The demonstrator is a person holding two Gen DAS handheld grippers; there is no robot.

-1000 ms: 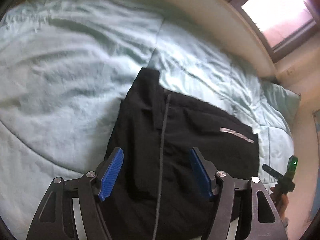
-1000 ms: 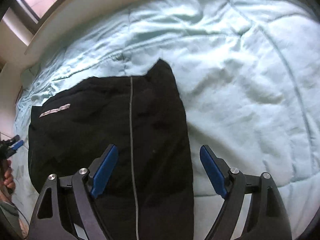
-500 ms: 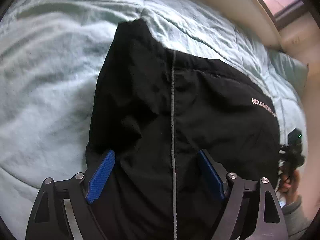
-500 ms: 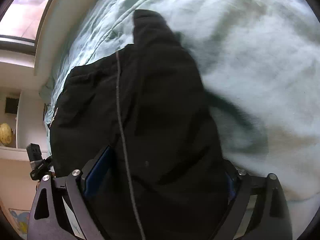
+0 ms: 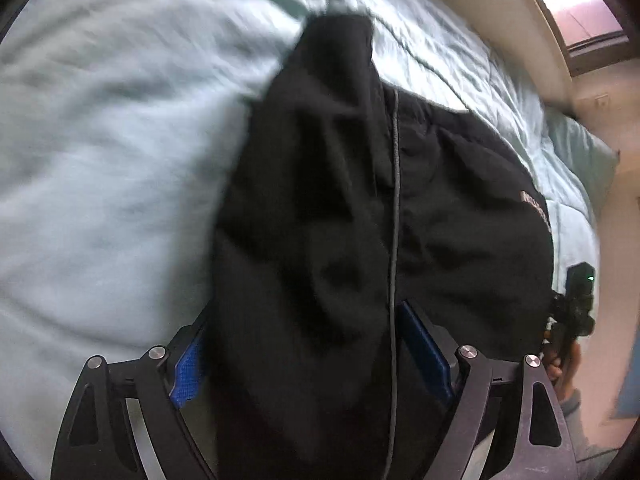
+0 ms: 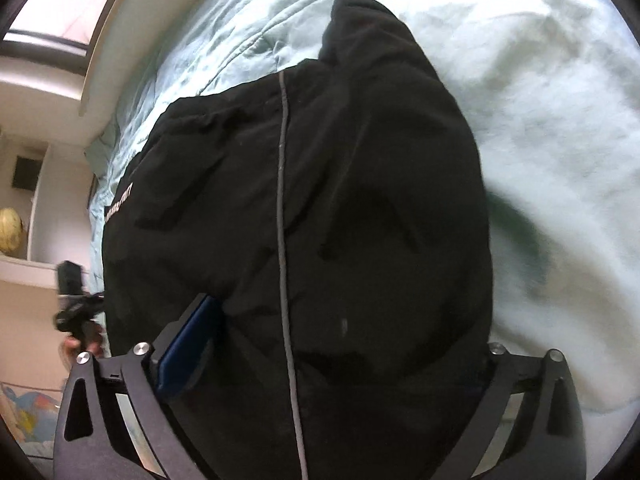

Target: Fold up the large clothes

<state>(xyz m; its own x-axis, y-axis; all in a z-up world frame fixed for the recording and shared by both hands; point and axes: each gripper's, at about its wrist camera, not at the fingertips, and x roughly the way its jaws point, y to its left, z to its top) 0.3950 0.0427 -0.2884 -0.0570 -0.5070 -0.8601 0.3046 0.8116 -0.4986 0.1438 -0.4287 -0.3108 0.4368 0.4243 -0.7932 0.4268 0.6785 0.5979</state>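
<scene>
A black garment (image 5: 460,220) with a thin grey piping line (image 5: 394,240) and a small pale logo (image 5: 538,212) lies bunched on a pale green quilt (image 5: 100,160). My left gripper (image 5: 304,316) hangs low over its near edge, jaws wide and still opening, with a loose hump of fabric between the blue pads (image 5: 186,368). In the right wrist view the same garment (image 6: 380,200) fills the middle. My right gripper (image 6: 344,320) is opening too, with cloth between its fingers that hides the right pad. Neither gripper pinches the fabric.
The quilt (image 6: 560,100) spreads far to both sides. A pillow (image 5: 580,156) and a window (image 5: 580,0) lie beyond the bed's far edge. A hand holds a black device with a green light (image 5: 578,280) beside the garment. A yellow globe (image 6: 10,232) sits on a shelf.
Both grippers have sunk toward the garment and tipped further down, so it now fills each view. Both pairs of jaws have widened, and fabric now sits between the fingers.
</scene>
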